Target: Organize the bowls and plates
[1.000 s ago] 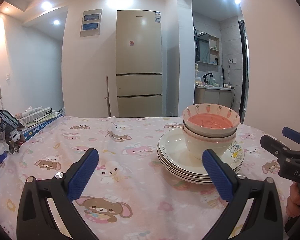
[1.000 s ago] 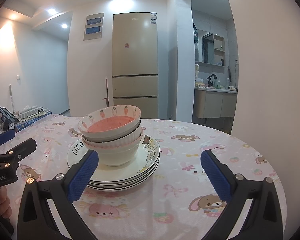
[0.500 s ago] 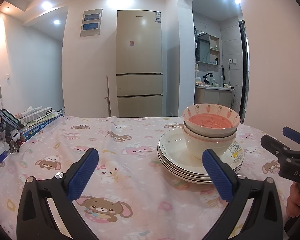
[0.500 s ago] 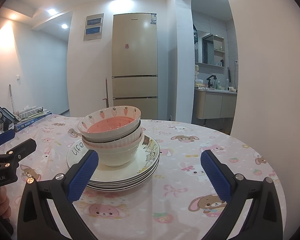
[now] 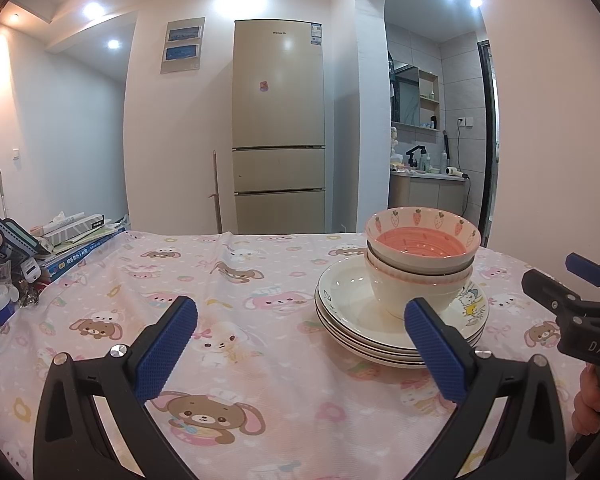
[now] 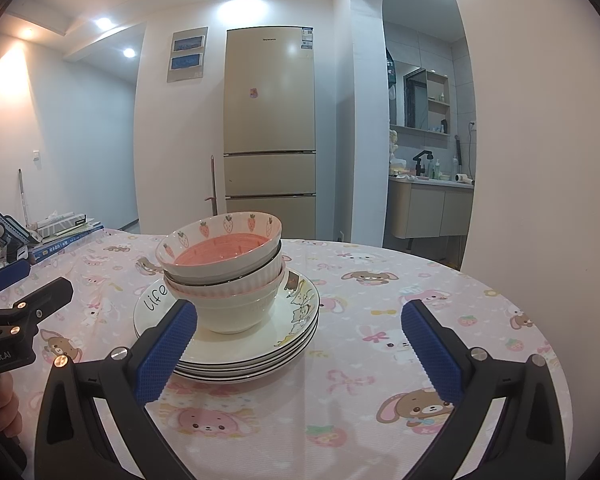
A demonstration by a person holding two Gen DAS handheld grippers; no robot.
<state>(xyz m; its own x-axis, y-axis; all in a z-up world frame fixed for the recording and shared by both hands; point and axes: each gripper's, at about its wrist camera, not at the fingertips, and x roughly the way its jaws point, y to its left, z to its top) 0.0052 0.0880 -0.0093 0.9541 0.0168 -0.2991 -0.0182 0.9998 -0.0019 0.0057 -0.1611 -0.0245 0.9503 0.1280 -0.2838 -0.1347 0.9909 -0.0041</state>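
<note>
1. Plates [image 5: 342, 300] and bowls came first in your left wrist view: the plates lay stacked on the pink cartoon-print cloth of the surface [image 5: 260, 380], ahead and to the right of your left tongs [image 5: 300, 350], with the nested bowls [image 5: 420, 276] sitting on the top plate. Your left tongs were spread wide and held nothing, their right pad crossing the near edge of the pile in the picture, though I could not tell whether it touched. The pile looked already sorted, so I judged the step to be finishing or checking. If you shifted anything, you needed to grip one rim squarely and lift straight up, because the strawberry bowl [image 5: 422, 228] sat high and could tip. Your right tongs [image 5: 568, 280] showed only partly at the right edge, with fingertips cut off below. Clutter of books [image 5: 80, 240] at the left was too jumbled to read.

2. From your right wrist view, the same pile [image 6: 300, 324] stood ahead and left of your right tongs [image 6: 300, 350], which were also spread apart and empty. How many bowls [image 6: 224, 276] nested there was hard to count; the rims suggested three. Lettering on the top plate was half hidden by the bowls. Your left tongs [image 6: 32, 292] entered at the left edge, only partly seen. A fridge [image 6: 270, 128] stood well behind the surface [image 6: 380, 400].
</note>
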